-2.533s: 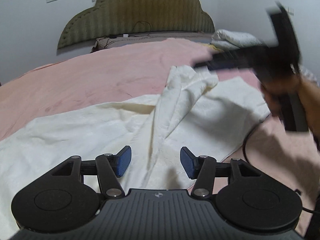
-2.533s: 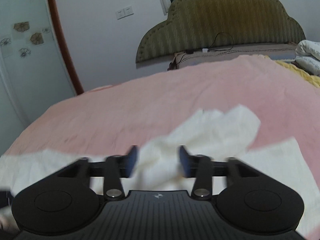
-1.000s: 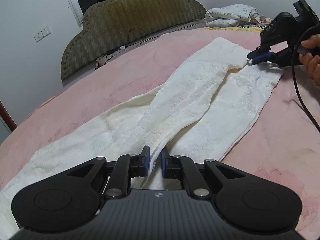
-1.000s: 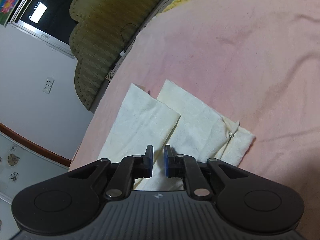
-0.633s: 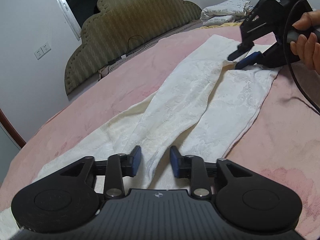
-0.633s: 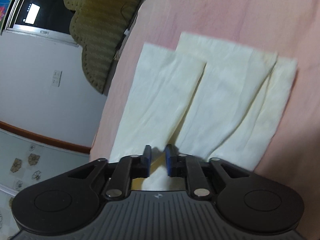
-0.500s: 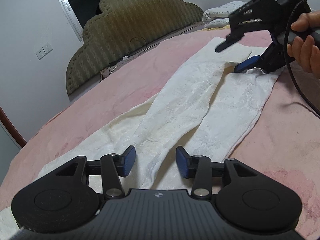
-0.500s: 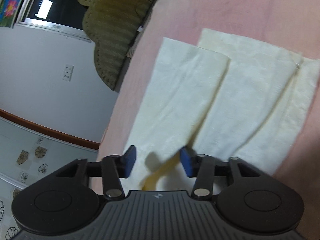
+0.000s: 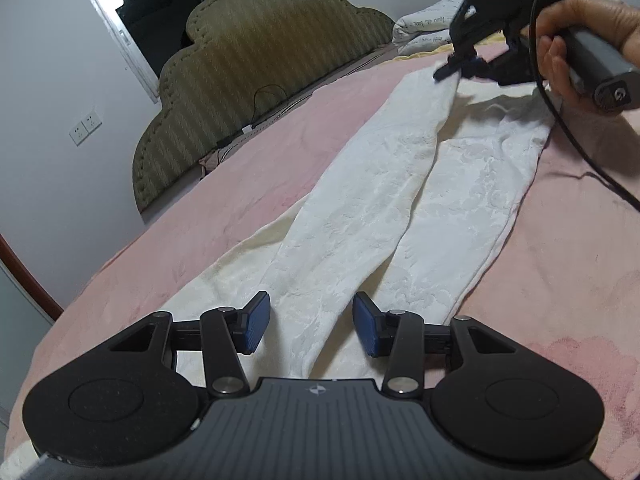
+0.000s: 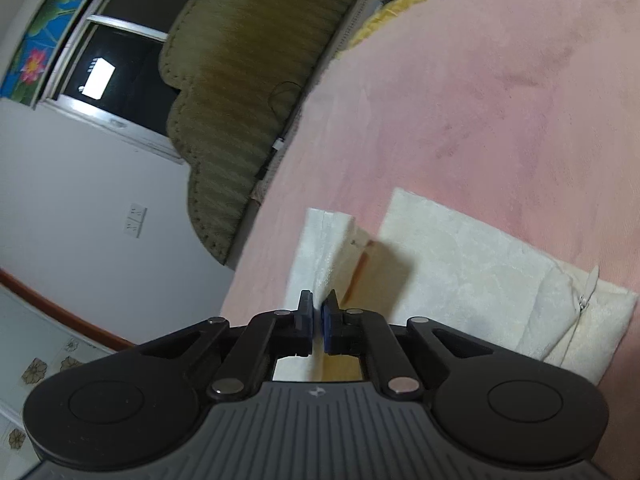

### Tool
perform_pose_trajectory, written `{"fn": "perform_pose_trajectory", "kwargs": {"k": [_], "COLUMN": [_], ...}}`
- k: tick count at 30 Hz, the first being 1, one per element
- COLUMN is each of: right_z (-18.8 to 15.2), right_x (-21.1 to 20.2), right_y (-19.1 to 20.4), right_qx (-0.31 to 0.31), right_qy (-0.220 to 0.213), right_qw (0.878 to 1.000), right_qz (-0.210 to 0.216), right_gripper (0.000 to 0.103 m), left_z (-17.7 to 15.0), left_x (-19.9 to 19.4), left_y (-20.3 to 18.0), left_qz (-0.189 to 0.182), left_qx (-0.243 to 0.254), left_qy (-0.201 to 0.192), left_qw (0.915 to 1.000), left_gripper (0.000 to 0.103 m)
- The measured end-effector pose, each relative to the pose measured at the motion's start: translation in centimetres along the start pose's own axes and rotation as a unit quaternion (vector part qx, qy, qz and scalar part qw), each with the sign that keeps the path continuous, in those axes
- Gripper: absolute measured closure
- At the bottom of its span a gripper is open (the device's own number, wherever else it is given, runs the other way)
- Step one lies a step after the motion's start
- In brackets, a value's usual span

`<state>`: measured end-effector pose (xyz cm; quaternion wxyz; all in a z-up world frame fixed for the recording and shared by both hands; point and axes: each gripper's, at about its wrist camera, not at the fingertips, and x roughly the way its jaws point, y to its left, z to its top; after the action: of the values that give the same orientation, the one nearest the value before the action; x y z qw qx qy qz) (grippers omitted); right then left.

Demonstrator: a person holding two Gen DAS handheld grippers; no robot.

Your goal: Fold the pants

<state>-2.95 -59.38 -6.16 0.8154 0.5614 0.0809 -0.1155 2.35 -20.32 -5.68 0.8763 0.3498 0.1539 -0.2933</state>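
Note:
Cream white pants point(image 9: 400, 208) lie stretched out on the pink bedspread point(image 9: 240, 184), one leg crossing over the other. My left gripper point(image 9: 311, 328) is open and empty, its blue pads either side of the upper leg near the crotch. My right gripper point(image 9: 460, 66) is at the far leg ends, shut on the upper leg's hem and lifting it slightly. In the right wrist view the right gripper point(image 10: 317, 316) pinches the pants point(image 10: 472, 280) fabric between its pads.
An olive padded headboard point(image 9: 256, 76) stands at the back with a cable point(image 9: 272, 94) on it. White pillows point(image 9: 424, 24) sit at the far right. A black cord point(image 9: 568, 136) trails from the right gripper over the bedspread. A dark window point(image 10: 104, 60) is behind.
My left gripper opened and let go of the pants leg. My right gripper opened briefly, then shut again on the hem of the upper leg and raised it.

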Motion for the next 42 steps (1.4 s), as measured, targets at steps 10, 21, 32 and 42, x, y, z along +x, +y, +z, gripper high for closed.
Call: {"fn": "perform_pose_trajectory", "kwargs": {"k": [10, 21, 32, 42], "right_z": [2.6, 3.6, 0.3, -0.1], "right_x": [1.4, -4.8, -9.0, -9.0], "right_y": [6.9, 12.9, -1.0, -2.1], "right_qx": [-0.075, -0.171, -0.048, -0.09], "right_qy": [0.035, -0.053, -0.026, 0.002], "right_qw": [0.995, 0.975, 0.997, 0.991], "right_qz": [0.048, 0.131, -0.05, -0.1], "right_gripper": [0.099, 0.099, 0.099, 0.099], "left_z": [1.2, 5.8, 1.7, 0.2], "left_x": [-0.3, -4.4, -3.0, -2.7], "left_y": [2.2, 8.3, -1.4, -2.4], "left_qz": [-0.008, 0.071, -0.055, -0.052], "left_qx": [-0.06, -0.137, -0.02, 0.017], "left_qy": [0.001, -0.073, -0.013, -0.008], "left_qw": [0.9982, 0.9852, 0.9982, 0.9985], "left_gripper": [0.099, 0.099, 0.098, 0.098]}}
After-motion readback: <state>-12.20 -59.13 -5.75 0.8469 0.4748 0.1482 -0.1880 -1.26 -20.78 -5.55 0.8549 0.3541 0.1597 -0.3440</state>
